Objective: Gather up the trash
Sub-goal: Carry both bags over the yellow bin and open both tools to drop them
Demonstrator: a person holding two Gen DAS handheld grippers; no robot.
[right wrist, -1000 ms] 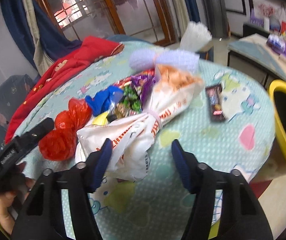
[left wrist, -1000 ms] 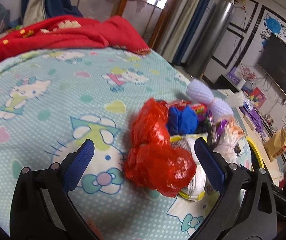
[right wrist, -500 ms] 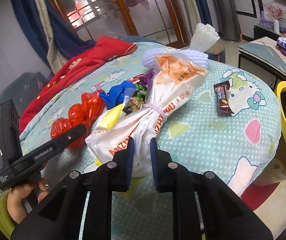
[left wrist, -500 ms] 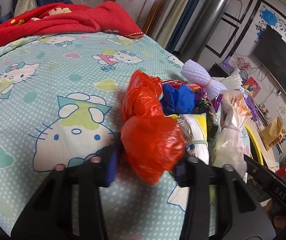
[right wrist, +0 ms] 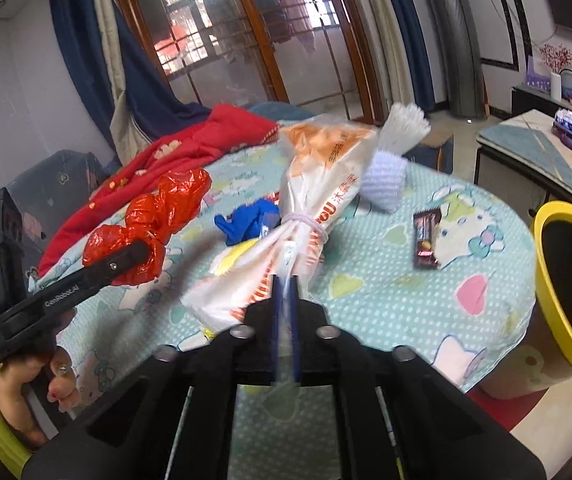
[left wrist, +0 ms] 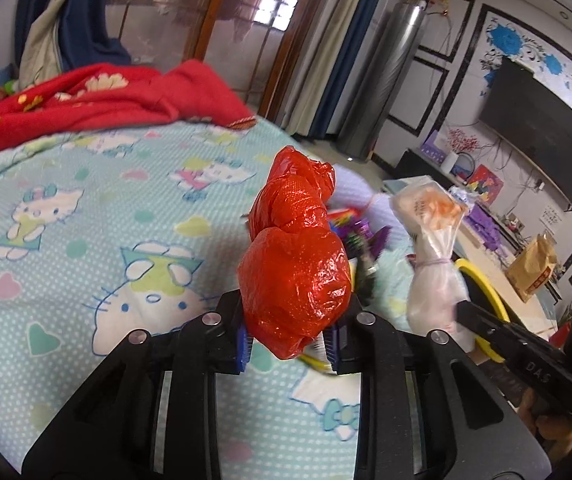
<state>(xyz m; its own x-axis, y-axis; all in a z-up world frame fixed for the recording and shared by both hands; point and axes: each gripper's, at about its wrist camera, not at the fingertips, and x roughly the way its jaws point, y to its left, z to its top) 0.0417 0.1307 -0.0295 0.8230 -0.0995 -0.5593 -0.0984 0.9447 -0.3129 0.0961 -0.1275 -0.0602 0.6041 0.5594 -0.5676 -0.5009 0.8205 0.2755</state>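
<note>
We found the left gripper (left wrist: 289, 346) clamped on the red plastic bag (left wrist: 295, 268); its jaws had just been closing, and the blue pads (left wrist: 244, 346) pressed the bag's lower bulge from both sides. The bag stood up from the jaws, clear of the cartoon-cat bedsheet (left wrist: 86, 248). In the right wrist view the same tool's black finger carried the white marking "GenRobot.AI", with smaller print near the handle that we could not read.

The right gripper (right wrist: 284, 312) was fully closed on the thin film of the white-and-orange plastic bag (right wrist: 317, 184), which was tied at its waist with a pale rubber band (right wrist: 305, 222). Orange lettering ran along the bag; we could make out only the fragment "OU" and some Chinese characters, too blurred to read. In the left wrist view the right tool's finger showed the letters "DAS".

On the sheet remained a blue crumpled bag (right wrist: 246, 220), a white foam net sleeve (right wrist: 385, 176) and a dark snack wrapper (right wrist: 425, 240), its label illegible. A yellow-rimmed bin (right wrist: 545, 288) stood just beside the bed edge. A red blanket (left wrist: 98, 104) lay at the far end.
</note>
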